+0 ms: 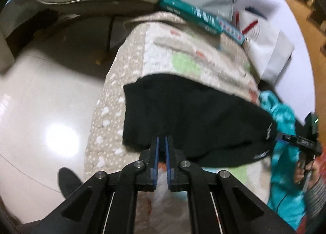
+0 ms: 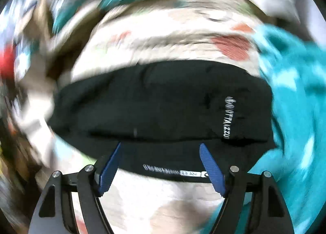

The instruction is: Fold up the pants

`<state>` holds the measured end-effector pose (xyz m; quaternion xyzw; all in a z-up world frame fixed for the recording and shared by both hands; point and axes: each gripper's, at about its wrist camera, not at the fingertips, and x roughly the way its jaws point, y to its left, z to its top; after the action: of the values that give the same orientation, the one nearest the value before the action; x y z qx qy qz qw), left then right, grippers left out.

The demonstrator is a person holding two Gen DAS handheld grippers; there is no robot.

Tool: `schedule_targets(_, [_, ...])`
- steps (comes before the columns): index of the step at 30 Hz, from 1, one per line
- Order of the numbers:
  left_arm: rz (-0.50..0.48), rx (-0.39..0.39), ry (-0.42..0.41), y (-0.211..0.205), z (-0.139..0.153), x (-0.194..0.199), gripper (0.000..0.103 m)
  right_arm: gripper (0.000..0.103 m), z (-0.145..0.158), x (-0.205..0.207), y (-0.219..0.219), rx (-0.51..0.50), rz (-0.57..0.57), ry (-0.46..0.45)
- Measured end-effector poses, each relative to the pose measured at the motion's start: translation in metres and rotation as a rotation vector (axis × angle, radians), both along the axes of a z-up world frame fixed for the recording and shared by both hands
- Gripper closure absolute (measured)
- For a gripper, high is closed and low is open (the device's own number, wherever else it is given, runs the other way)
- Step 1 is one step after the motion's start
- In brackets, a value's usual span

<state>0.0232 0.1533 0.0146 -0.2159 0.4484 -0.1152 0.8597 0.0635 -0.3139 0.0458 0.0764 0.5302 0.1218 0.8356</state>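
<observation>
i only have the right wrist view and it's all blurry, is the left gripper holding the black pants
Observer: Hard to confirm a hold. The left gripper has its jaws shut at the near edge of the folded black fabric pants.
Operator: what's past the pants on that side
Observer: A teal rectangular book lies at the far end of the quilted patterned cover.
Operator: is my gripper visible from there
Observer: Yes, the right gripper, open, shows at the left view's right edge, by the turquoise cloth.
</observation>
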Motion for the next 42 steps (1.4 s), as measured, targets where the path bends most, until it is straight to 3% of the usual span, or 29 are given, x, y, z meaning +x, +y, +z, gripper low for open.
schedule_targets(4, [-0.013, 0.009, 0.010, -0.017, -0.003, 0.020, 0.096, 0.036, -0.003, 0.008, -0.045, 0.258, -0.254, 0.035])
schedule_targets(10, [-0.093, 0.144, 0.046, -0.055, -0.021, 0.042, 0.094, 0.039, -0.027, 0.006, -0.074, 0.387, -0.514, 0.089])
schedule_targets(13, [-0.115, 0.217, 0.063, -0.066, -0.030, 0.044, 0.091, 0.039, -0.037, 0.006, -0.070, 0.355, -0.567, 0.105])
schedule_targets(16, [-0.120, 0.236, 0.068, -0.067, -0.036, 0.043, 0.090, 0.039, -0.045, 0.015, -0.052, 0.297, -0.562, 0.102])
schedule_targets(21, [-0.121, 0.245, 0.061, -0.068, -0.037, 0.042, 0.090, 0.039, -0.061, 0.021, -0.049, 0.216, -0.658, 0.070])
schedule_targets(22, [-0.122, 0.248, 0.059, -0.068, -0.036, 0.041, 0.090, 0.045, -0.060, 0.021, -0.048, 0.217, -0.674, 0.046])
schedule_targets(23, [-0.119, 0.249, 0.060, -0.070, -0.036, 0.041, 0.090, 0.059, -0.058, 0.020, -0.049, 0.216, -0.676, 0.034])
schedule_targets(24, [-0.117, 0.247, 0.063, -0.069, -0.036, 0.041, 0.090, 0.083, -0.055, 0.020, -0.046, 0.206, -0.669, 0.025])
schedule_targets(25, [-0.113, 0.243, 0.067, -0.069, -0.036, 0.041, 0.090, 0.085, -0.050, 0.018, -0.043, 0.204, -0.645, 0.024])
schedule_targets(33, [-0.077, 0.194, 0.110, -0.055, -0.035, 0.036, 0.090, 0.087, -0.009, -0.016, -0.046, 0.232, -0.630, -0.004])
schedule_targets(38, [-0.071, 0.194, 0.132, -0.048, -0.034, 0.028, 0.090, 0.087, -0.010, -0.029, -0.050, 0.098, -0.654, 0.014])
schedule_targets(41, [-0.070, 0.180, 0.146, -0.044, -0.034, 0.023, 0.090, 0.079, -0.022, -0.030, -0.052, 0.037, -0.670, 0.069])
schedule_targets(42, [-0.067, 0.178, 0.154, -0.042, -0.034, 0.021, 0.090, 0.072, -0.024, -0.031, -0.052, 0.005, -0.679, 0.082])
